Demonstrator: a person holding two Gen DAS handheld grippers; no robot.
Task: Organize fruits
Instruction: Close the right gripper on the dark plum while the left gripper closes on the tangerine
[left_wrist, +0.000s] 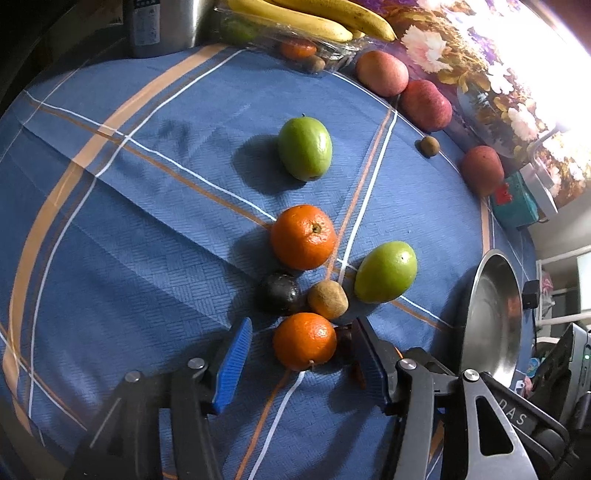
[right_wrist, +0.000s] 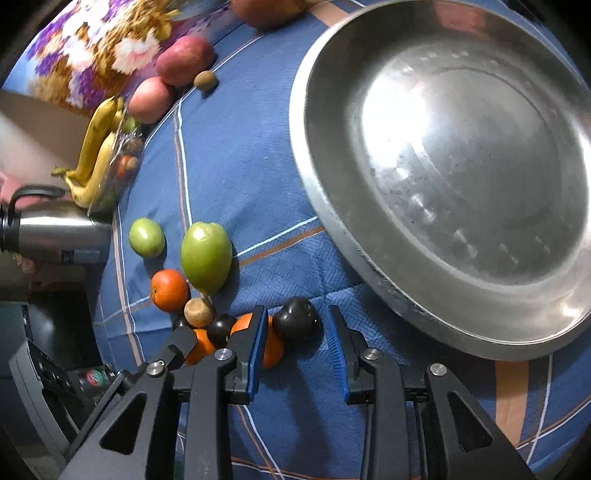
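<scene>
In the left wrist view my left gripper (left_wrist: 301, 336) is open around a near orange (left_wrist: 304, 340) on the blue checked cloth, its blue pads apart from the fruit. Beyond it lie a dark plum (left_wrist: 279, 298), a kiwi (left_wrist: 327, 299), a second orange (left_wrist: 303, 237) and two green fruits (left_wrist: 386, 272) (left_wrist: 305, 148). In the right wrist view my right gripper (right_wrist: 297, 314) is open around a dark plum (right_wrist: 300, 321), with an orange (right_wrist: 271, 345) behind its left finger. The steel plate (right_wrist: 325, 206) lies just right of it.
Red apples (left_wrist: 382, 72) (left_wrist: 426, 105) (left_wrist: 482, 170), a small kiwi (left_wrist: 429, 146) and bananas (left_wrist: 325, 18) on a clear tray line the far edge. A steel flask (right_wrist: 55, 232) stands at the cloth's corner. The plate's rim (left_wrist: 471, 295) stands right of my left gripper.
</scene>
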